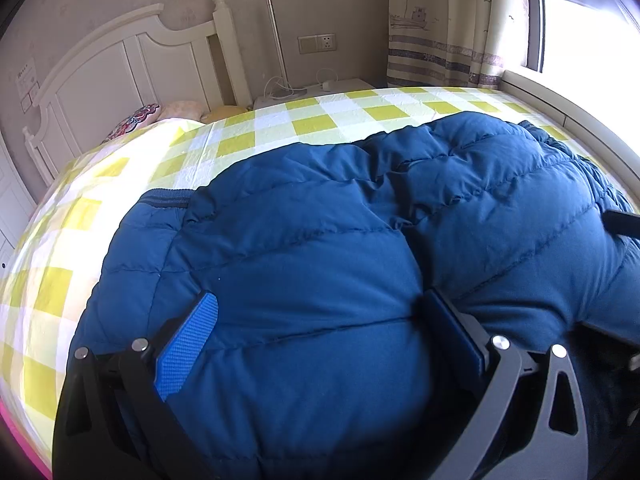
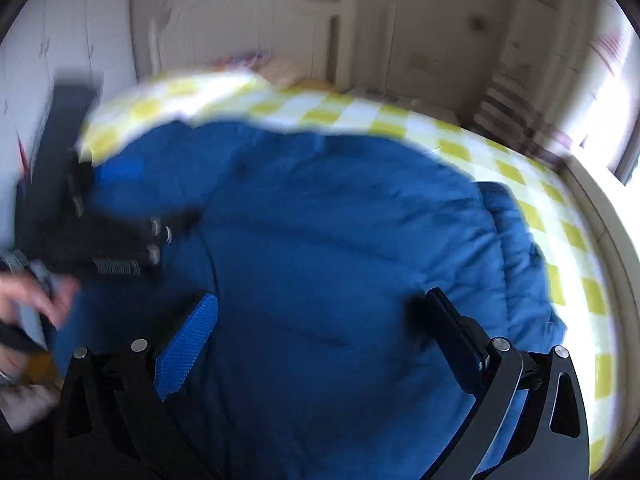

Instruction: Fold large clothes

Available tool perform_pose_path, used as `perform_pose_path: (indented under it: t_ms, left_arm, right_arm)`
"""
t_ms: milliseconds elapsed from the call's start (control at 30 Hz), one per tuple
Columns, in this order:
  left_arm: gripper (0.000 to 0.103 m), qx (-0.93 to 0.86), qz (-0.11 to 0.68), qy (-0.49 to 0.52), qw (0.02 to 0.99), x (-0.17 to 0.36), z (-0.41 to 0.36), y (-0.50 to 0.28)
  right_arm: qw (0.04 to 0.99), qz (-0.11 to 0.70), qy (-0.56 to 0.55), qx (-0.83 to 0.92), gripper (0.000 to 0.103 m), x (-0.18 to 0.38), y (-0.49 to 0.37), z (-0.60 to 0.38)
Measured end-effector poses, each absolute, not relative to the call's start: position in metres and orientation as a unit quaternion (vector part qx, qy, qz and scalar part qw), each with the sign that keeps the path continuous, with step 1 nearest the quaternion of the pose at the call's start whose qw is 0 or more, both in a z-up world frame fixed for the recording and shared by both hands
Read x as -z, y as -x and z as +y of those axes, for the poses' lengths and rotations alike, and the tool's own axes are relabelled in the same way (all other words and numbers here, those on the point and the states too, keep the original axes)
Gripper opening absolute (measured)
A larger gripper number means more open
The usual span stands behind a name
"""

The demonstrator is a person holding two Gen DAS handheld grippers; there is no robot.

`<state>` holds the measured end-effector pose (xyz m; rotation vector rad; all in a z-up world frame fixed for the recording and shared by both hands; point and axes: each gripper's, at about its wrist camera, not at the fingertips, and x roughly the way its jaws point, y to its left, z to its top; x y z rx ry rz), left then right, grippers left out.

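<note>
The bed (image 1: 320,116), covered with a yellow and white checked sheet, fills both views and carries a blue quilted jacket (image 1: 320,260). The jacket lies spread over the near part of the bed and takes most of each picture.

The left wrist view is sharp. It shows the white headboard (image 1: 120,64) at the upper left, pillows (image 1: 160,114) below it, a wall socket (image 1: 318,43), a patterned curtain (image 1: 444,20) and a bright window (image 1: 580,32) on the right. The right wrist view is blurred, so these things are only vague shapes there. On the other hand, it shows on its left side the left claw (image 2: 116,204) seen from outside, and a hand (image 2: 32,296) of the person at the left edge.

In the left wrist view the long axis of the jacket runs from the lower left toward the upper right, toward the window. A ribbed striped band (image 1: 168,198) is at its left end, pointing to the headboard side. In the right wrist view a folded thick edge (image 2: 504,220) lies along the right side of the jacket.

The left claw (image 1: 320,312) is spread wide, with puffy jacket fabric bulging between its fingers. The right claw (image 2: 324,312) is also spread wide just above the jacket; I cannot tell whether it touches the fabric.
</note>
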<state>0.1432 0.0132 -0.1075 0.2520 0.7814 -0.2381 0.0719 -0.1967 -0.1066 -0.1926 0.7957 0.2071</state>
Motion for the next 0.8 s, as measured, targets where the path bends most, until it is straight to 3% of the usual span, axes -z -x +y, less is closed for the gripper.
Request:
perform_pose_path:
  t_ms: [300, 400, 500, 700, 800]
  left_arm:
    - [0.101, 0.150, 0.331, -0.115, 0.924, 0.088, 0.012, -0.099]
    - [0.101, 0.140, 0.350, -0.151, 0.914, 0.107, 0.002, -0.095]
    - [0.101, 0.153, 0.363, -0.122, 0.911, 0.110, 0.010, -0.103]
    - [0.101, 0.103, 0.346, -0.064, 0.931, 0.084, 0.069, -0.096]
    - [0.101, 0.055, 0.380, -0.054, 0.922, 0.099, 0.109, -0.112]
  right_arm:
    - [0.921, 0.379, 0.052, -0.076, 0.098, 0.087, -0.071, -0.228]
    - [0.906, 0.404, 0.083, -0.090, 0.098, 0.103, -0.068, -0.225]
    - [0.913, 0.392, 0.067, -0.094, 0.099, 0.111, -0.059, -0.228]
    - [0.923, 0.378, 0.064, -0.040, 0.098, 0.093, -0.046, -0.248]
    - [0.919, 0.394, 0.016, -0.016, 0.098, 0.103, -0.047, -0.286]
